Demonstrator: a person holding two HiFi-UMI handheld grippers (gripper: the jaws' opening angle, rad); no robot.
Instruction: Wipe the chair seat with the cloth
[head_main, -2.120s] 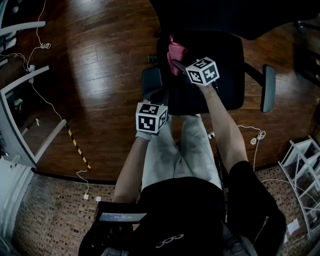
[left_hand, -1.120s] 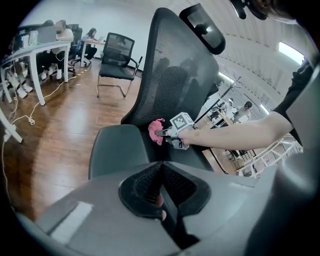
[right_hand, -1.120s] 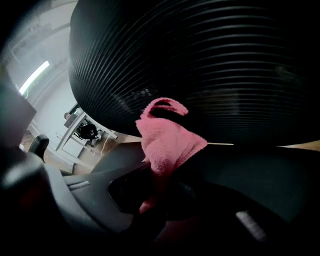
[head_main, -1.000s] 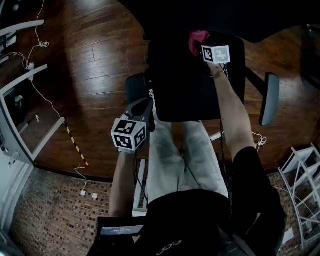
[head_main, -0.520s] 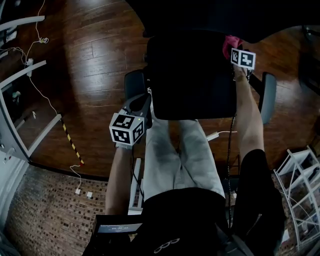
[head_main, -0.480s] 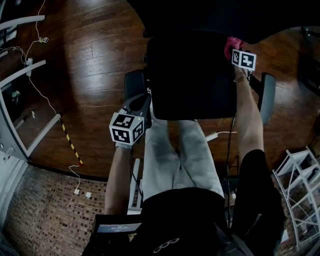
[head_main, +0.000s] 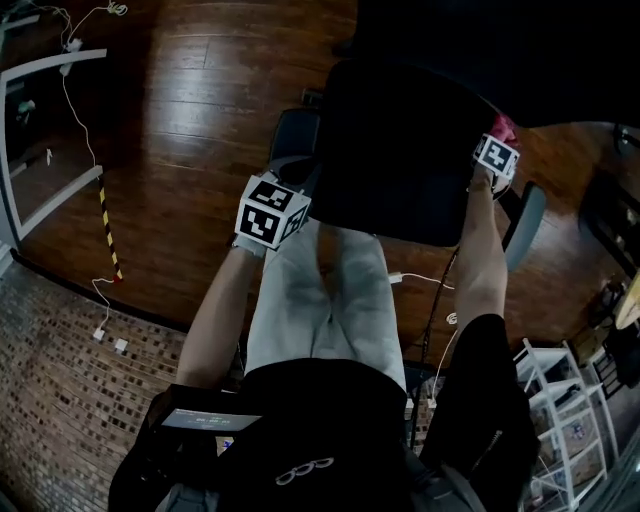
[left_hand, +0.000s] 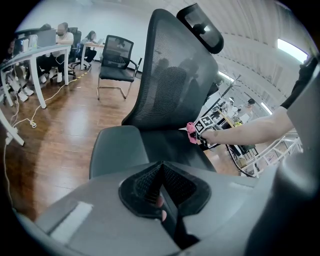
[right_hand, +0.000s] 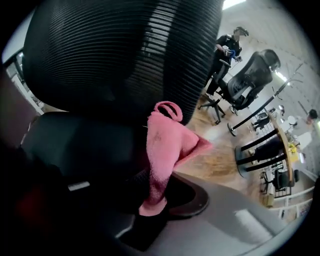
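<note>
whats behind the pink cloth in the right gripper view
The mesh backrest rises behind the cloth, with the seat at lower left. The cloth hangs over the jaws of the right hand-held gripper, hiding where they pinch it.

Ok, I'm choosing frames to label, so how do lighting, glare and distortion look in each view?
Head view: dim, chair seat nearly featureless black, glare streaks on the wood floor. Left gripper view: bright and even, strong fisheye bending at the edges. Right gripper view: dark backrest, cloth clear, background somewhat washed out.
</note>
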